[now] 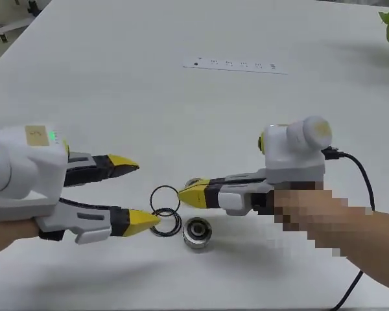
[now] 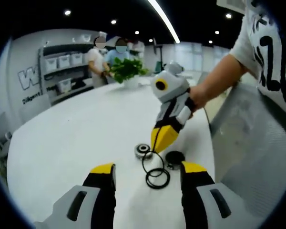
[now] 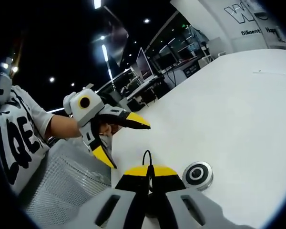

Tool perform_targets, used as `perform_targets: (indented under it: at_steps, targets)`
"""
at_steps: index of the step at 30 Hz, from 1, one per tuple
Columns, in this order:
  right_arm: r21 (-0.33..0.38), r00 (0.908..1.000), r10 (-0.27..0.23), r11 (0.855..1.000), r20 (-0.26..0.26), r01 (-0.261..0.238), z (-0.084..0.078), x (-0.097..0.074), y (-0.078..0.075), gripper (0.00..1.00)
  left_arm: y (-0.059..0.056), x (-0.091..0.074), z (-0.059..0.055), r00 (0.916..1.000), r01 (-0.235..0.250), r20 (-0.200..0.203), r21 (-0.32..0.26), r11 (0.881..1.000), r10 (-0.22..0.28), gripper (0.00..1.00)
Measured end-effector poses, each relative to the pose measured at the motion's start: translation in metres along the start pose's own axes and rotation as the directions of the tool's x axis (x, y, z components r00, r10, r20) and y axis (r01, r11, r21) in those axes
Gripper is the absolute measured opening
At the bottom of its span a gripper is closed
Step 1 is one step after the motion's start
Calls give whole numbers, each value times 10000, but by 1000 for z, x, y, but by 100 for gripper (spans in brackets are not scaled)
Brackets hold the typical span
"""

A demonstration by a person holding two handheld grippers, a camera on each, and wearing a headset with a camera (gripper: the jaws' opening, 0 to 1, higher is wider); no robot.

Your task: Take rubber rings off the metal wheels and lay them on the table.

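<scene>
Your right gripper is clamped on 1 rubber ring; your left gripper gapes apart near the metal wheel. Open table stretches ahead.

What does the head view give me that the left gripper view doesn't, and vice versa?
Head view adds the socket strip in the table and the black cable behind the right claw. Left gripper view adds two people by shelves and what looks like a second wheel, dark on top. Both share: right claw shut on a rubber ring, loose rings, a metal wheel, the open left claw.
</scene>
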State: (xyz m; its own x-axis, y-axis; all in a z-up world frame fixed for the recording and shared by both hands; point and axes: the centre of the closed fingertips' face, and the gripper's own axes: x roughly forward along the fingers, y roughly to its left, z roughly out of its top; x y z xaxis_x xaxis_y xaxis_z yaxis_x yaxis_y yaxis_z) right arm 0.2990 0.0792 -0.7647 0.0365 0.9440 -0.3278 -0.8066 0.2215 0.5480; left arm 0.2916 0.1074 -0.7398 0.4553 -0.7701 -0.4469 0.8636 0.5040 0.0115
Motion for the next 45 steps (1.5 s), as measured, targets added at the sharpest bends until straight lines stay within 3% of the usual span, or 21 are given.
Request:
perform_targets:
  at_steps: [9,19,31,45]
  targets:
    - [144,9975,185,9997,-677,-175,-19,8,2,0,0,-3,-7,10000,-71,-40,-261,9996,70,55]
    - [-420,9939,-173,9990,-1085,128,-27,10,-5,0,0,-4,-11,9999,-76,-157,-349,9994,71,55]
    - [-1275,9953,-504,9910,-833,395,-17,3,-2,13,-4,-4,-11,9998,54,-186,-431,9991,-63,55]
    - [-2287,9923,-1233,9663,-102,1178,-1,-31,0,35,-2,-6,-6,9999,19,-148,-591,9982,-28,61]
